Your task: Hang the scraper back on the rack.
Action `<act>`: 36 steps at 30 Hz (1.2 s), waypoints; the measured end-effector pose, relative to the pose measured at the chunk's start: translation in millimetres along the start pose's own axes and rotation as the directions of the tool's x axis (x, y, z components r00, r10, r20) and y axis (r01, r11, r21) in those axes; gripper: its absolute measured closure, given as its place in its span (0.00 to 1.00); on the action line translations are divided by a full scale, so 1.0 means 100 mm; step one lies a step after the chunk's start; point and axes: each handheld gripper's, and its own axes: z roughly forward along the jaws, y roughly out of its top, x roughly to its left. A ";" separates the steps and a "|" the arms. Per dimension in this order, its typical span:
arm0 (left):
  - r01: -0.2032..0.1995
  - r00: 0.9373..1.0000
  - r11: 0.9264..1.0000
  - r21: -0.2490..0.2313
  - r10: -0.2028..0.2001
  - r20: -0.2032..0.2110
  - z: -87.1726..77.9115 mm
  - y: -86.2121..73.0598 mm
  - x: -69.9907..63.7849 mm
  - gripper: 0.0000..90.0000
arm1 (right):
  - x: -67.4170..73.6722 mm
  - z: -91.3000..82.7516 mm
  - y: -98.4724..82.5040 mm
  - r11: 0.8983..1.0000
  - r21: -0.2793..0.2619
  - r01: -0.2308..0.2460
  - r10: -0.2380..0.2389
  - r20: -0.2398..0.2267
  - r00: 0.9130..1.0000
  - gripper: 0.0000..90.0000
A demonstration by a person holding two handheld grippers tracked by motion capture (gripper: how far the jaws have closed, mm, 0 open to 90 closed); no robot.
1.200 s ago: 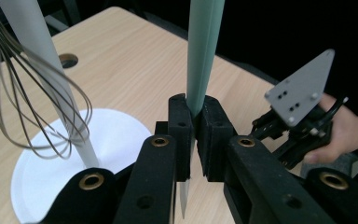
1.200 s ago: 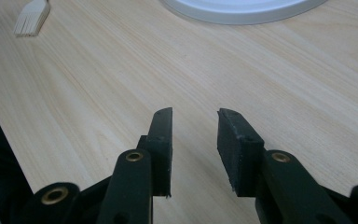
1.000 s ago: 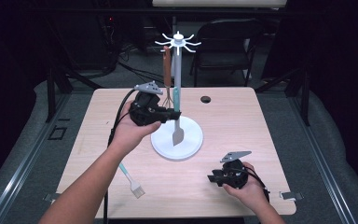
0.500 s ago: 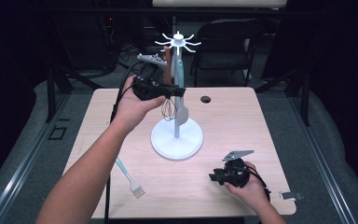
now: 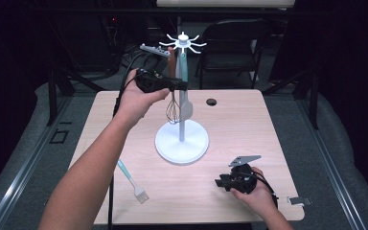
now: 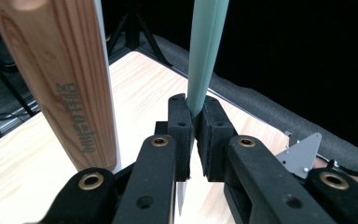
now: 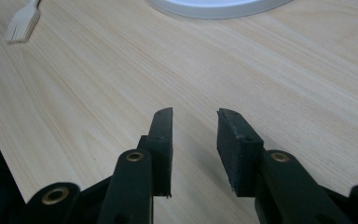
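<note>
Above the table's far edge, the left gripper, clamping the teal spatula, has risen to the rack's hooks; the right gripper rests open.

Overhead view; two close table-level views

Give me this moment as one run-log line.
left claw: shut on green-handled utensil, raised by rack | right claw: open, empty, low over table | brush: lying on table
</note>
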 end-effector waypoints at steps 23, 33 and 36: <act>-0.008 0.996 1.000 -0.011 0.007 -0.088 -0.09 -0.30 -0.10 0.79 | 0.03 0.00 0.01 1.000 0.001 0.031 -0.031 0.028 0.999 0.71; 0.036 0.989 0.999 -0.010 -0.037 -0.143 -0.17 -0.91 -0.15 0.69 | 0.10 -0.01 0.06 0.998 0.050 0.050 -0.050 0.016 0.999 0.71; 0.068 0.983 0.998 -0.010 -0.069 -0.169 -0.15 -1.11 -0.13 0.69 | 0.10 -0.02 0.09 0.996 0.067 0.054 -0.056 0.022 0.998 0.71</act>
